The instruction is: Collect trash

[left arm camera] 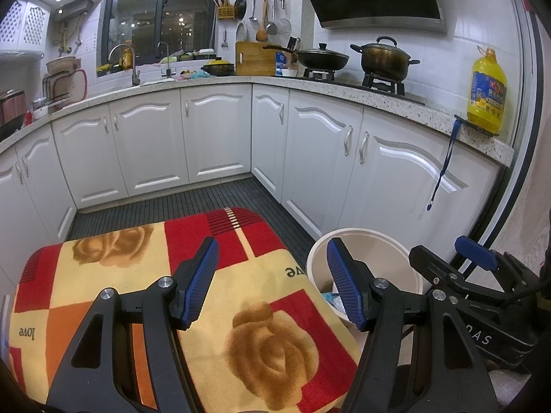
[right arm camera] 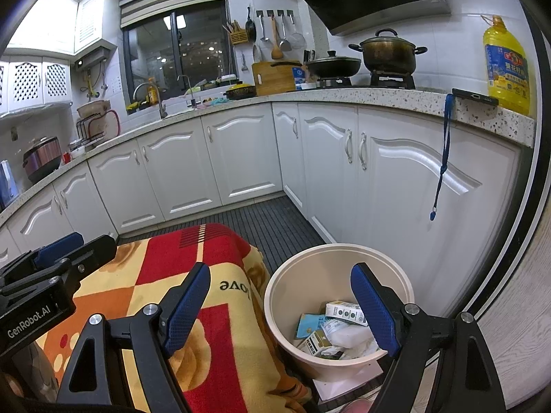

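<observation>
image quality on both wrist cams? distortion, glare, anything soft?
Left wrist view: strong fisheye bending the counter edge, black vignette corners, window dark with reflected lights, left gripper slightly soft up close. Right wrist view: same barrel distortion, ceiling blown out at upper left, cabinet doors showing glossy highlights, trash in the bin readable, right gripper sharp enough.

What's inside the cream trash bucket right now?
The cream bucket holds a small white carton, a teal wrapper, another carton and crumpled white paper. Anything beneath is hidden.
</observation>
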